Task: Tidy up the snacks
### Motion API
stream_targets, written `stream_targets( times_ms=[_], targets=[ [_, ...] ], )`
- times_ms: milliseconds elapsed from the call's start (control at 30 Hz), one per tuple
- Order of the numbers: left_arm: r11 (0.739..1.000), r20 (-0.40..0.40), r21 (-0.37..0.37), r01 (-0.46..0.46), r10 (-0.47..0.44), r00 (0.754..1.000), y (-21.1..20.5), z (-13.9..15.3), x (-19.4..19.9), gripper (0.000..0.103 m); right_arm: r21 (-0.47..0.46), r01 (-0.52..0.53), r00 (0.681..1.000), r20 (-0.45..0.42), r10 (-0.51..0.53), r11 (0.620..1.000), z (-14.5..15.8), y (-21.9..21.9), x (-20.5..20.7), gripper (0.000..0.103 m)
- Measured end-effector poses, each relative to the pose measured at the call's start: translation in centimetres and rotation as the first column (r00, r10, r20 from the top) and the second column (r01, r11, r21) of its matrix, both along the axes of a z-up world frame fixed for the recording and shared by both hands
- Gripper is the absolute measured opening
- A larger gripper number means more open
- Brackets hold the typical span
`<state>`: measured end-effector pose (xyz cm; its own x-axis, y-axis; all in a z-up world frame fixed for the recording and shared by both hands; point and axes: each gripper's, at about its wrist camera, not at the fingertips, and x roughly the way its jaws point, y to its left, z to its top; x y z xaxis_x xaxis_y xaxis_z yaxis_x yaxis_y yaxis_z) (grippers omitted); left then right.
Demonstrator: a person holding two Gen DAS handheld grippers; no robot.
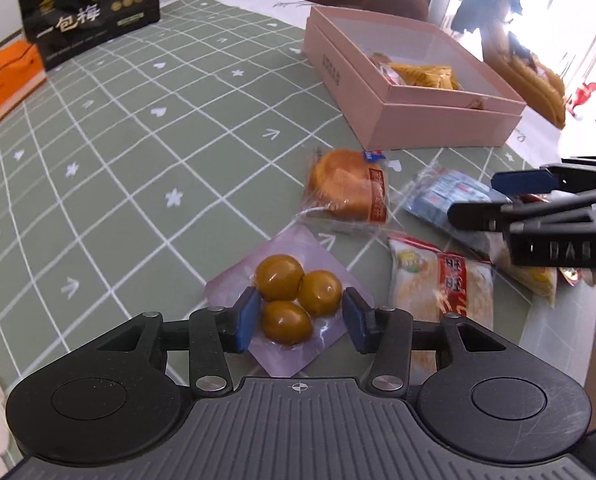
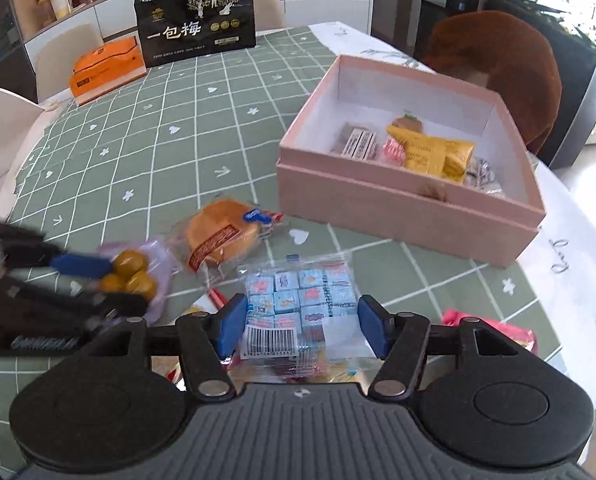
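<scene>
Snacks loose on the near part of a green checked tablecloth [image 2: 158, 152], just this side of a pink box [image 2: 397, 208].

Nearest left: a clear pack of three brown eggs [image 1: 294, 304], flat on the cloth, between the blue pads of the left gripper [image 1: 299, 318]. Jaws released and straddling the pack, with no clear squeeze on it.

To the right of that: a bag of small blue wrapped sweets [image 2: 298, 304], barcode label toward the near edge, lying between the pads of the right gripper [image 2: 299, 330]. Jaws released here too, a gap showing on each side of the bag.

Between those two packs and the box: a round golden cake in clear wrap [image 1: 345, 192]. Near right of the eggs: a rice cracker packet [image 1: 441, 284] with a red label, partly under the sweets bag. Farther right, at the table's edge: a red packet [image 2: 489, 328], only partly visible.

Pink box open, lid off, white inside, far right of the loose snacks. Contents gathered against its near wall: a yellow packet [image 2: 429, 154], two small boxed bars [image 2: 357, 142], a pink wrapped sweet [image 2: 393, 148], and a clear-wrapped piece [image 2: 481, 172] at the right end. Rest of the box floor bare.

Far left on the cloth: an orange box [image 2: 106, 68], closed, lying flat. Just right of it: a black bag with gold print [image 2: 196, 20], standing upright.
</scene>
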<state>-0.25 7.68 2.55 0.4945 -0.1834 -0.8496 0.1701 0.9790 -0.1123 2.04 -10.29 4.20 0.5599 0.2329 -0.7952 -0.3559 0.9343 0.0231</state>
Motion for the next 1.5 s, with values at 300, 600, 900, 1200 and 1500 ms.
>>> stream_targets(
  times_ms=[300, 600, 900, 1200, 1500],
  targets=[
    [1.0, 0.044, 0.024, 0.018, -0.019, 0.999, -1.7, -0.3, 1.5, 0.054, 0.048, 0.004, 1.0, 0.004, -0.005, 0.999, 1.1, -2.4, 0.5, 0.064],
    [1.0, 0.099, 0.002, -0.005, 0.005, 0.995, -1.4, -0.7, 0.7, 0.053, 0.044, -0.07, 0.996, -0.05, 0.072, 0.997, -0.5, 0.0, 3.1, 0.071],
    [0.997, 0.133, -0.035, -0.062, 0.066, 0.989, -0.9, 0.1, -1.3, 0.029, 0.029, -0.072, 0.995, -0.066, 0.074, 0.997, 0.8, 0.1, 2.2, 0.059],
    [0.997, 0.161, -0.056, -0.061, 0.069, 0.985, -0.7, 1.9, -2.1, 0.028, 0.085, 0.035, 0.999, 0.014, -0.036, 0.996, 4.7, -5.6, 0.0, 0.059],
    [0.999, 0.209, -0.034, -0.017, 0.024, 0.978, -1.9, 4.3, -2.6, 0.007, 0.103, 0.103, 0.995, 0.01, -0.104, 0.989, 4.4, -8.3, -0.6, 0.059]
  ],
)
